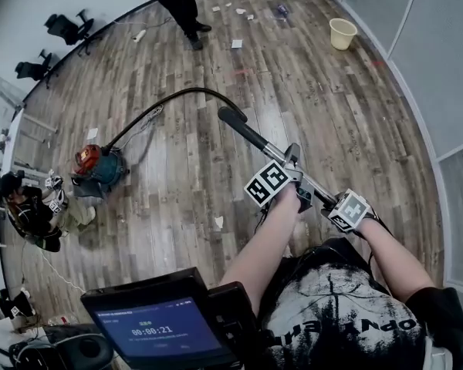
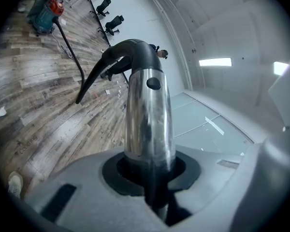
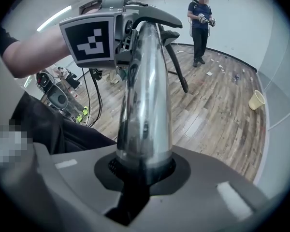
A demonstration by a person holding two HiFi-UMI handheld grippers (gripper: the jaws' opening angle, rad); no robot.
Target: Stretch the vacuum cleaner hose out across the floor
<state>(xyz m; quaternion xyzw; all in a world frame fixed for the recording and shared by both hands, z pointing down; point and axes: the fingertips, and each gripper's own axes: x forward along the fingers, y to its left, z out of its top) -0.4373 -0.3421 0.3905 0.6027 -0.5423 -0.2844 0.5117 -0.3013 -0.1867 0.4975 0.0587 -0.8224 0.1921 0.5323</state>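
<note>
My left claw (image 1: 289,172) pinches the chrome wand (image 2: 149,124); its view shows the hose (image 2: 70,52) running ahead to the vacuum cleaner (image 2: 46,11). My right claw (image 1: 336,204), just behind, grips the wand too, seeing a standing person (image 3: 200,25) instead. Both forearms reach forward.

Black hose (image 1: 187,91) in a long arch

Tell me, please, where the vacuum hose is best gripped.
Probably the metal tube at its free end, clamped crosswise from the side: it is straight and stiff, while the hose curves limply to the vacuum cleaner.
</note>
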